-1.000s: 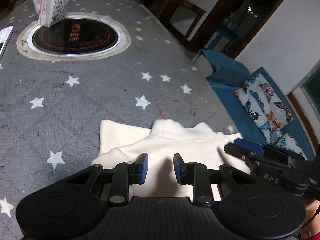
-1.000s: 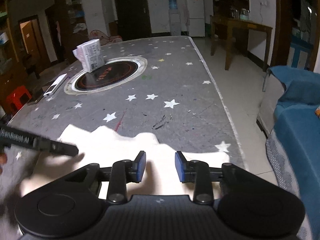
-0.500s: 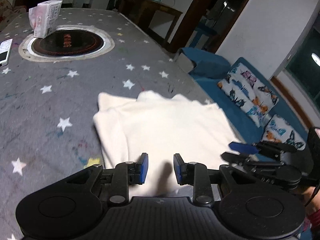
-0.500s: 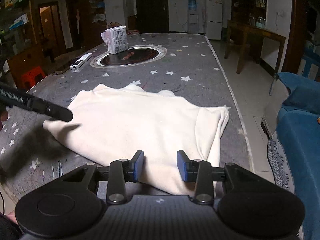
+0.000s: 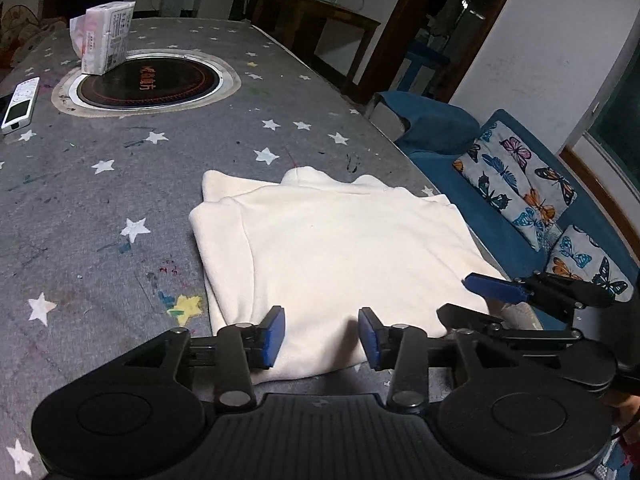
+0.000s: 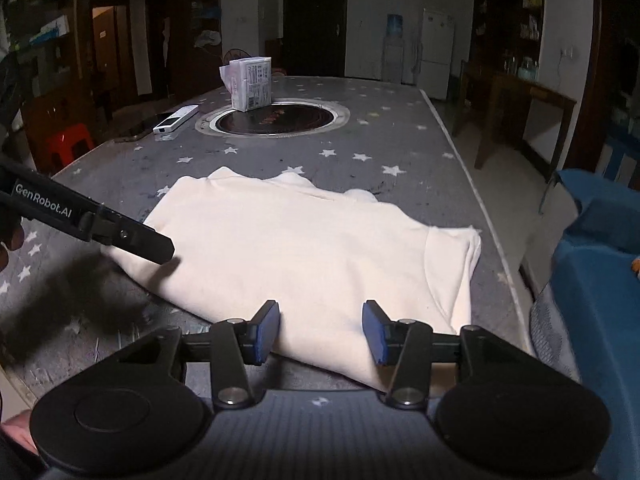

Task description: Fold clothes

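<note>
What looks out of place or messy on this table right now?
The tissue pack sits on the edge of the round cooktop, an odd spot for paper. The grey cloth has paint-like smears near the garment. The garment itself lies flat and fairly square; both grippers are open, clear of it.

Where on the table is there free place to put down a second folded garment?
The widest bare patch of the table lies between the cream garment and the round cooktop. The strip left of the garment is also free. It is crowded around the cooktop: a white packet stands on its rim, and a remote lies beside it.
</note>
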